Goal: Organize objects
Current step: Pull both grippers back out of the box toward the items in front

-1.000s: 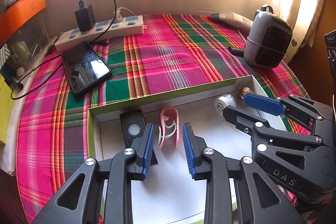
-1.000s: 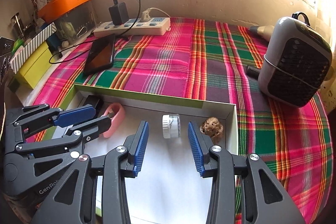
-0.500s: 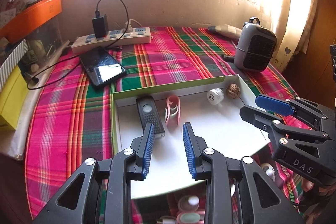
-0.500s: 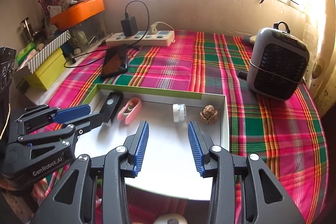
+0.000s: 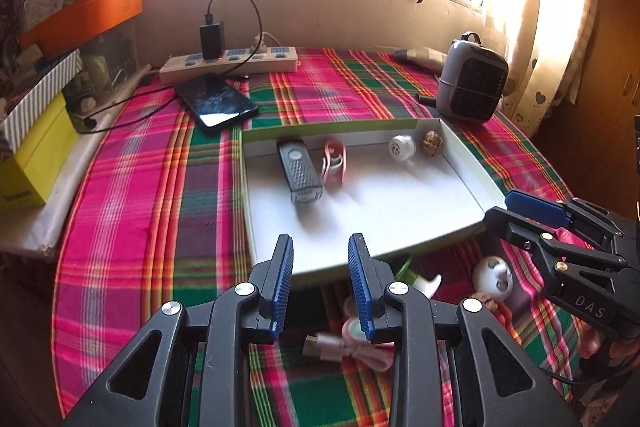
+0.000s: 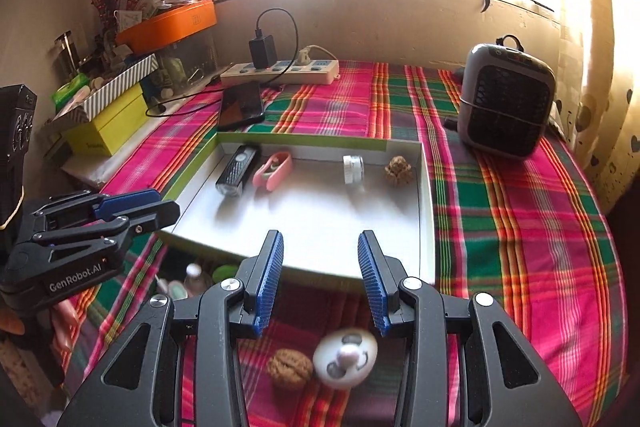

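A white tray with a green rim [image 5: 460, 151] [image 6: 425, 187] lies on the plaid cloth. In it are a black bike light [image 5: 299, 171] [image 6: 236, 169], a pink clip [image 5: 334, 163] [image 6: 273, 169], a white cap [image 5: 401, 147] [image 6: 353, 169] and a walnut [image 5: 433, 143] [image 6: 398, 169]. My left gripper [image 5: 320, 279] is open and empty above the tray's near edge. My right gripper [image 6: 320, 277] is open and empty, above a white panda toy [image 6: 344, 355] [image 5: 493, 277] and a second walnut [image 6: 290, 367]. A pink cable [image 5: 344, 347] lies under the left fingers.
A phone [image 5: 216, 103] and a power strip [image 5: 228, 61] lie at the back left. A grey heater [image 5: 470, 83] [image 6: 506, 99] stands at the back right. Yellow and orange boxes [image 6: 108, 119] are stacked on the left. Small bottles [image 6: 192, 277] lie near the tray's front.
Both grippers have pulled back and up from the tray, still open. Loose objects in front of the tray have come into view.
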